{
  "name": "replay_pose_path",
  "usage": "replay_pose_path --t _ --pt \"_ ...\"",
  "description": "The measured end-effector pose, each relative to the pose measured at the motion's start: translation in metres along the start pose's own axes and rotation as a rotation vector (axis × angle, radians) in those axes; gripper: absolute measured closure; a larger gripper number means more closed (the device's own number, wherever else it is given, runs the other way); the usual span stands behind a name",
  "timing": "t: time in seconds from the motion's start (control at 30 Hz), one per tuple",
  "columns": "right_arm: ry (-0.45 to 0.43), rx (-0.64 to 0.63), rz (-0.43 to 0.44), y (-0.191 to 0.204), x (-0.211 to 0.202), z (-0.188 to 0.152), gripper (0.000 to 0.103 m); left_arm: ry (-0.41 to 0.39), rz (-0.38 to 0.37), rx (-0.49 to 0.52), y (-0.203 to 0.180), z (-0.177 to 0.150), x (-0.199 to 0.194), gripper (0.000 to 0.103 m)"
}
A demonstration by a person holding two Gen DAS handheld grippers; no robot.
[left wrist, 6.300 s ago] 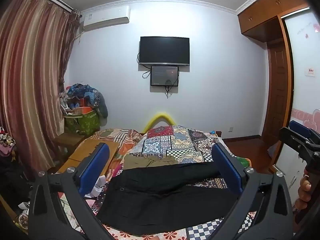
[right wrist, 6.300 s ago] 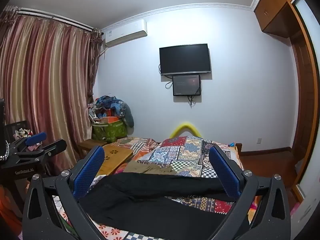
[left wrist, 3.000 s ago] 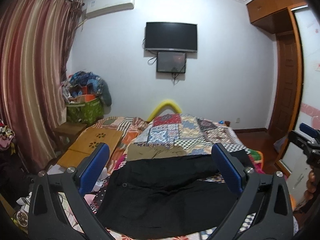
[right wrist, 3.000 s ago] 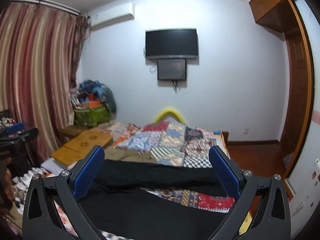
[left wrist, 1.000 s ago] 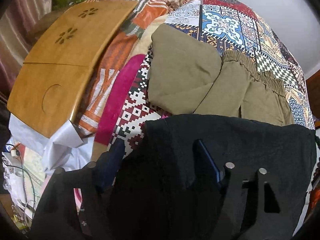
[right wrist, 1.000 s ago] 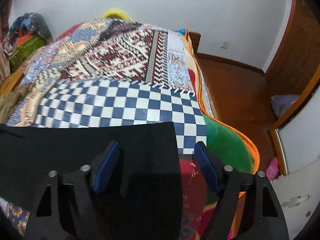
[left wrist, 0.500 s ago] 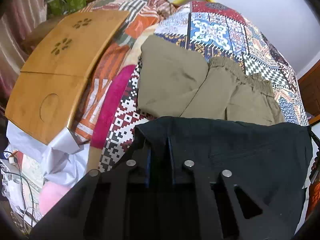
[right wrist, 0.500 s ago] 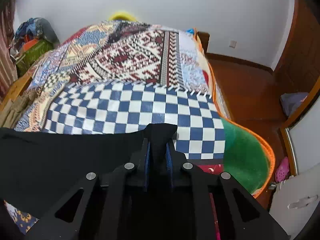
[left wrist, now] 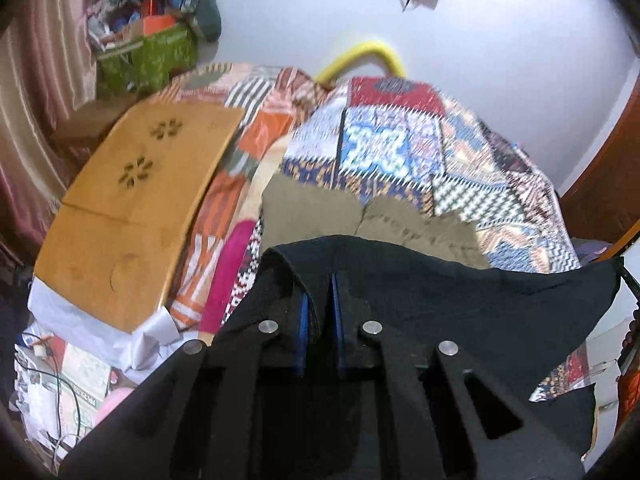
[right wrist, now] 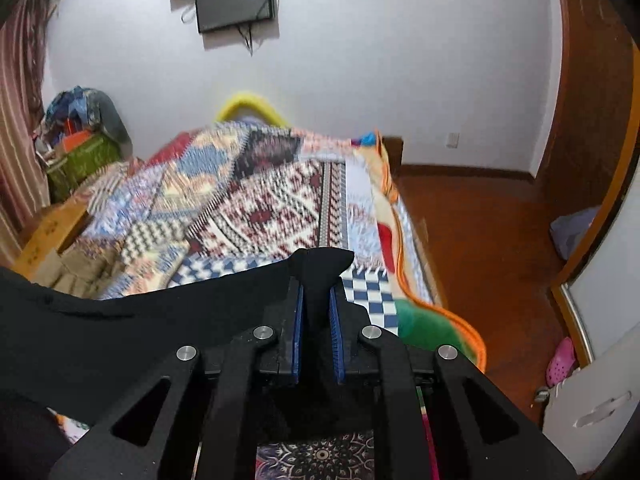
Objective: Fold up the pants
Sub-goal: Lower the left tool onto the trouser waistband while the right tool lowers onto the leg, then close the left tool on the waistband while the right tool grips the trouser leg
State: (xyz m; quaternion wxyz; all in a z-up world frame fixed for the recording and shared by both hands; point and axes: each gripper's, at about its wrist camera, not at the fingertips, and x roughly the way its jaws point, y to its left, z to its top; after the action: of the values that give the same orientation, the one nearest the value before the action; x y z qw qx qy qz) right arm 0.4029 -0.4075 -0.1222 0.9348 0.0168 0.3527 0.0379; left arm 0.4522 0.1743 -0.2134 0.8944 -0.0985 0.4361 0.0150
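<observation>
The black pants (left wrist: 460, 300) hang lifted above the patchwork bed (left wrist: 396, 148). My left gripper (left wrist: 319, 280) is shut on the pants' left corner, with the cloth pinched between its blue pads. My right gripper (right wrist: 318, 280) is shut on the pants' right end (right wrist: 160, 320), and a tuft of black cloth sticks up between its pads. The cloth stretches between the two grippers and sags in the middle. The lower part of the pants is hidden behind the grippers.
Olive-green pants (left wrist: 360, 220) lie on the bed just beyond the black ones. A wooden lap table (left wrist: 132, 200) rests on the bed's left side. A green box (left wrist: 148, 56) stands by the curtain. The wooden floor (right wrist: 480, 240) and a door are to the right.
Both grippers went from open over the pants to shut on their two ends. Since then they have lifted the cloth up off the bed.
</observation>
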Motion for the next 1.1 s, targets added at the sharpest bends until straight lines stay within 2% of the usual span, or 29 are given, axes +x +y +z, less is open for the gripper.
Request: replay_pose_path --t 0.23,0.5,0.77,1.1 --pt "-0.034 -0.016 0.018 0.009 -0.031 0.0 0.092 -0.045 -0.027 0.006 -0.003 -0.004 -0.038 0.093" --pt "-0.019 -0.012 0.036 0.014 -0.066 -0.023 0.092 -0.063 -0.065 0.012 -0.002 -0.033 -0.079 0.093" --pt "-0.004 -0.006 0.056 0.013 -0.102 -0.054 0.093 -0.073 -0.058 0.051 -0.01 -0.071 -0.122 0.093" --pt "-0.001 -0.022 0.076 0.014 -0.138 -0.089 0.093 -0.06 -0.023 0.09 -0.003 -0.134 -0.158 0.093"
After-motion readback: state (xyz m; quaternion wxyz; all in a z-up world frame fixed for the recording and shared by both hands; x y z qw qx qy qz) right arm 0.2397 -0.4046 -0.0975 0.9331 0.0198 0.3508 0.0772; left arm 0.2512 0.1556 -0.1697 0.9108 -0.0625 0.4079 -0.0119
